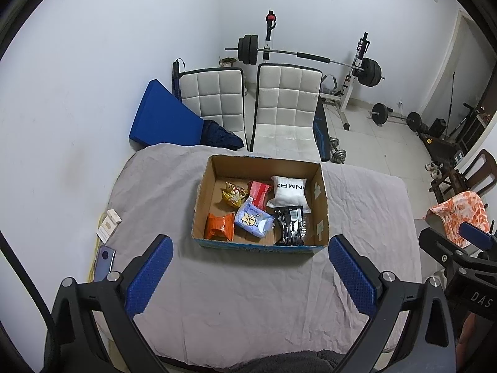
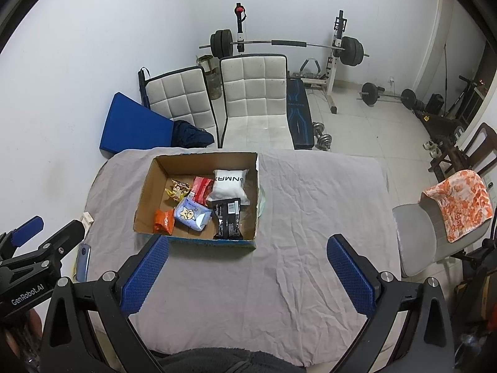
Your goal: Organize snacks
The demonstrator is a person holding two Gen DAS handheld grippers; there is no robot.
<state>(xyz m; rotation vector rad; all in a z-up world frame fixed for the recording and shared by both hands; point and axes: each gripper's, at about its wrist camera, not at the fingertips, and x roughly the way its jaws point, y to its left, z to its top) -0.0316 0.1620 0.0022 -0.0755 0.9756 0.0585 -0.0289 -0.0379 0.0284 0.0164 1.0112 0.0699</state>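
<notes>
Snacks sit in the cardboard box (image 1: 323, 199) on the table (image 1: 248, 295).
The left gripper (image 1: 250, 267) and right gripper (image 2: 248, 267) are both spread wide and hold nothing, just near the box.

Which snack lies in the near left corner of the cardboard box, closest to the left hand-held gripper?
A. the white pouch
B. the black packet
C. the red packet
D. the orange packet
D: the orange packet sits in the near left corner of the cardboard box, while the white pouch, black packet and red packet lie further right or further back.
</notes>
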